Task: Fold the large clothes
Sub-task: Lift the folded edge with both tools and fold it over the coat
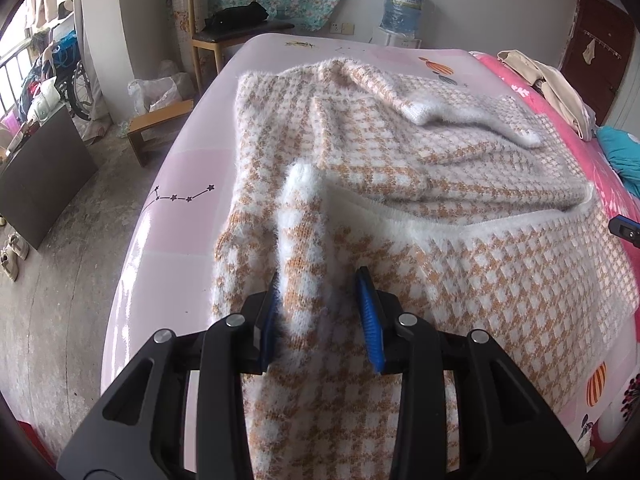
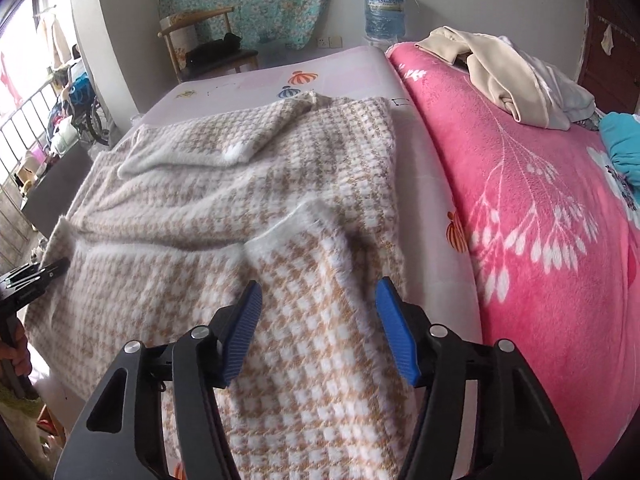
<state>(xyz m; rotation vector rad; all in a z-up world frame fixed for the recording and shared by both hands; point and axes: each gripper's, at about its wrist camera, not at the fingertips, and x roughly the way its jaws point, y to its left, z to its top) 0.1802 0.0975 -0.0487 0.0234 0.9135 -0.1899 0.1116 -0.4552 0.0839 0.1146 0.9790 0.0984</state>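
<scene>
Left gripper (image 1: 320, 312) pinches a raised fold of the houndstooth sweater (image 1: 440, 168); right gripper (image 2: 318, 328) straddles the hem corner half-open, gripping nothing; body stretches away ahead.

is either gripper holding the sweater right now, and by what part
The left gripper pinches a raised fold of the sweater near its left edge. The right gripper straddles a fold, but whether its fingers press it cannot be told.

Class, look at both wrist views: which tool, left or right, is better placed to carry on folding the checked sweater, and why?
Probably the left tool: a raised fold of the checked sweater sits gathered between its pads. The right tool stands wider over flat fabric, pads apparently clear of it, so it must still grip.
</scene>
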